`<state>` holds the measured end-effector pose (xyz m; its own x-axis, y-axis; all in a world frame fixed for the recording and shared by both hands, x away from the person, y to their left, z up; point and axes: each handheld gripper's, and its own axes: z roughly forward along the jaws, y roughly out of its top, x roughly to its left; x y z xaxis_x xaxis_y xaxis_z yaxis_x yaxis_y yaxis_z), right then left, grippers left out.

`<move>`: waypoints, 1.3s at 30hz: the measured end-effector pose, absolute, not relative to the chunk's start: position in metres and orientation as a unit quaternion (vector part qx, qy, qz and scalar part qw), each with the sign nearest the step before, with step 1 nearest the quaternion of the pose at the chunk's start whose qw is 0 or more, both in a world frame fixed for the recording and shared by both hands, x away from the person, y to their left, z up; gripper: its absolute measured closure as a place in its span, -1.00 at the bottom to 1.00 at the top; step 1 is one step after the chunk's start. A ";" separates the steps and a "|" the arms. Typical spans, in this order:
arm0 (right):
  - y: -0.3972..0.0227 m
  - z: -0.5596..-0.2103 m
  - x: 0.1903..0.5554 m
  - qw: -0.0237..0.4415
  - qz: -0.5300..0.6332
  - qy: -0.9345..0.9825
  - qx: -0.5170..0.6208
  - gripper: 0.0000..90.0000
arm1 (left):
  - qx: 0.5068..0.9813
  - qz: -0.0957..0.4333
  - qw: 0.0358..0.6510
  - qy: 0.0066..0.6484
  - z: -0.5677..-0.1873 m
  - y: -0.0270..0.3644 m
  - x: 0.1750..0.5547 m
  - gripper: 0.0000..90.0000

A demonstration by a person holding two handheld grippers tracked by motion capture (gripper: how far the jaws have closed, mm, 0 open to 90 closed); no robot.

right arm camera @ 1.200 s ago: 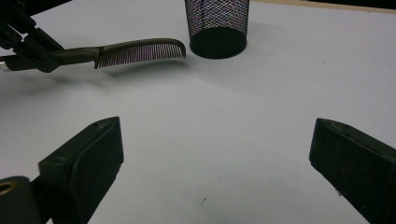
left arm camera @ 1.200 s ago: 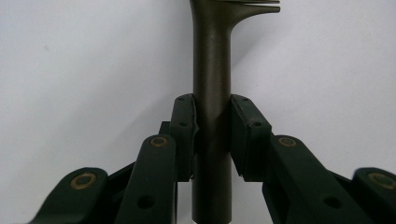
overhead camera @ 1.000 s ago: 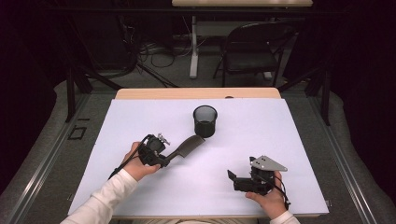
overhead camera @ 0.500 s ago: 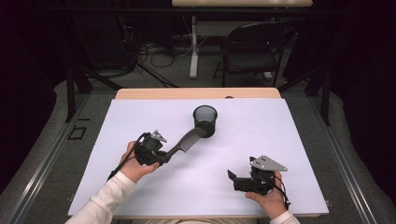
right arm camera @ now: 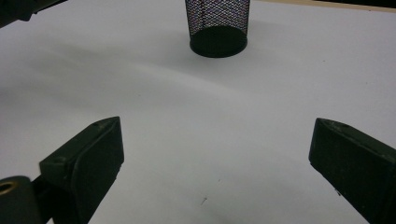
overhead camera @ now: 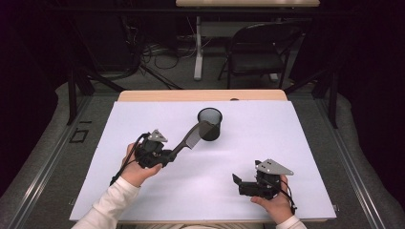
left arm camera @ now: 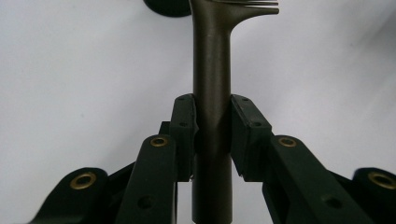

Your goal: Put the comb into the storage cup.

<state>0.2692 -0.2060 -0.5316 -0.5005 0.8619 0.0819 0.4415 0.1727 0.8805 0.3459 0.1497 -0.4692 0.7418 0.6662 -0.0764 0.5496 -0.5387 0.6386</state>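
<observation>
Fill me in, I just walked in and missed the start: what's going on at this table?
A person works at a white table with a gripper in each hand. The left gripper is shut on the handle of a dark comb, holding it raised with its toothed end at the rim of a black mesh cup, not yet inside. The right gripper rests open on the table, holding nothing.

No text, label, brand, number or sign is showing legibly on anything in these pictures
</observation>
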 end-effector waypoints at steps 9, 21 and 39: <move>-0.206 -0.532 0.269 0.226 0.462 0.733 0.445 -0.93 | 0.856 0.099 0.369 0.349 -0.463 0.145 0.343 0.61; -0.207 -0.531 0.269 0.224 0.460 0.734 0.447 -0.93 | 0.838 0.125 0.404 0.345 -0.461 0.141 0.337 0.61; -0.207 -0.532 0.269 0.225 0.458 0.736 0.445 -0.93 | 0.812 0.152 0.447 0.342 -0.470 0.141 0.327 0.61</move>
<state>0.2689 -0.2067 -0.5319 -0.5027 0.8611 0.0758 0.4479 0.1845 0.8748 0.3266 0.1409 -0.4698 0.7193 0.6921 -0.0593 0.4204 -0.3657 0.8304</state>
